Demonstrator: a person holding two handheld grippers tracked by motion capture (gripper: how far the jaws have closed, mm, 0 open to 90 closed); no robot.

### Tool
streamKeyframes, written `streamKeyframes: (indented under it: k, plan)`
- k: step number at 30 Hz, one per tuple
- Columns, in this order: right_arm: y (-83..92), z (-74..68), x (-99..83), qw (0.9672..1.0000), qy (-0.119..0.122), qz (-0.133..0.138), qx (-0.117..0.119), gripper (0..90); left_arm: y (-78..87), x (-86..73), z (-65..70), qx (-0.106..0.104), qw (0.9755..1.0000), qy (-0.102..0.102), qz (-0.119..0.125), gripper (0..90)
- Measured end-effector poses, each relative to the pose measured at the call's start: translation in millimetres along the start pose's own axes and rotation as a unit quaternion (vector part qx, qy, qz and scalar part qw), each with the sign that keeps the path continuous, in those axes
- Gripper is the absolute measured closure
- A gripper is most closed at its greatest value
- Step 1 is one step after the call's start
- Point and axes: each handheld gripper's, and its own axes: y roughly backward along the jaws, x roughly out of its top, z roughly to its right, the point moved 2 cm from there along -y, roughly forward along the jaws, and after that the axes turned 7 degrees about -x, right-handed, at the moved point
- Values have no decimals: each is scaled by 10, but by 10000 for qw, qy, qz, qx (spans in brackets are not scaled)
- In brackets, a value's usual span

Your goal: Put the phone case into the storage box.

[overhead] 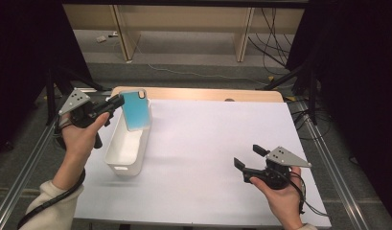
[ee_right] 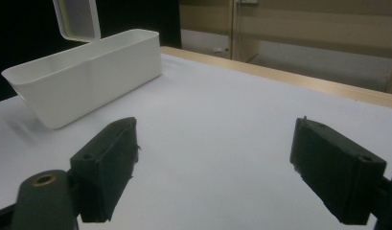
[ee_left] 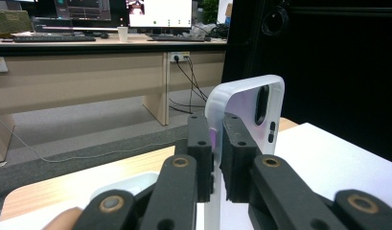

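While the left tongs point(overhead: 118, 101) pinch a blue, white-rimmed phone case point(overhead: 136, 110) over the bin point(overhead: 118, 155), the right tongs point(overhead: 248, 158) gape empty.

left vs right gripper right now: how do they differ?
The left gripper is shut on the phone case, holding it above the white bin; the right gripper is open and holds nothing. The left gripper is at the bin by the table's far left; the right gripper hangs over bare white table, near right. Both are black, two-jawed and hand-held.
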Motion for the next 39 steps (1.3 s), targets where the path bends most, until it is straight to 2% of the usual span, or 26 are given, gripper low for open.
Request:
streamKeyframes:
  k: [3, 4, 10, 13, 14, 16, 19, 20, 21, 24, 25, 26, 28, 34, 35, 39]
  plan:
    - [-20, -11, -2, 9999, -40, 107, 56, 182, -12, -2, -5, -8, 10000, -8, 19, 831]
    - [-18, -11, -2, 10000, -30, 93, 8, 182, -13, -2, -5, -8, 10000, -13, 16, 831]
    - [-24, -18, -11, 9999, -87, 71, 52, 186, -22, -18, -19, 36, 10000, -26, -20, 830]
    - [-31, -15, -12, 9998, -85, 160, 64, 188, -22, -23, -32, 61, 10000, -35, -44, 831]
    - [-14, -13, -10, 9999, -86, 60, 17, 188, -22, -24, -35, 70, 10000, -40, -56, 830]
    - [-19, -16, -13, 9999, -101, 88, 12, 188, -34, -28, -32, 3, 10000, -20, -32, 830]
    - [-28, -26, -15, 9998, -118, 133, 57, 188, -36, -32, -48, 15, 10000, -27, -57, 831]
    - [-8, -22, -13, 10000, -68, 24, -8, 188, -34, -34, -53, 12, 10000, -26, -69, 830]
    - [-21, -27, -15, 9999, -90, 102, -9, 188, -33, -37, -59, 19, 10000, -34, -76, 831]
    - [-20, -26, -15, 9999, -58, 97, -8, 188, -26, -48, -79, 25, 9999, -47, -102, 831]
    - [-4, -24, -14, 10000, -23, -13, -12, 188, -29, -53, -88, 21, 9999, -57, -83, 831]
    - [-35, -38, -19, 9998, -94, 155, 61, 188, -31, -57, -94, 14, 10000, -50, -74, 831]
    - [-20, -41, -17, 10000, -77, 53, 33, 188, -31, -62, -104, 23, 9999, -54, -89, 831]
    - [-16, -48, -21, 10000, -46, 8, 33, 188, -54, -78, -133, 37, 9999, -82, -131, 831]
    - [-36, -47, -27, 9999, -25, 106, 15, 188, -59, -82, -143, 37, 9999, -87, -144, 830]
    - [-45, -55, -35, 9998, -88, 154, 97, 188, -74, -99, -191, 81, 9997, -127, -172, 831]
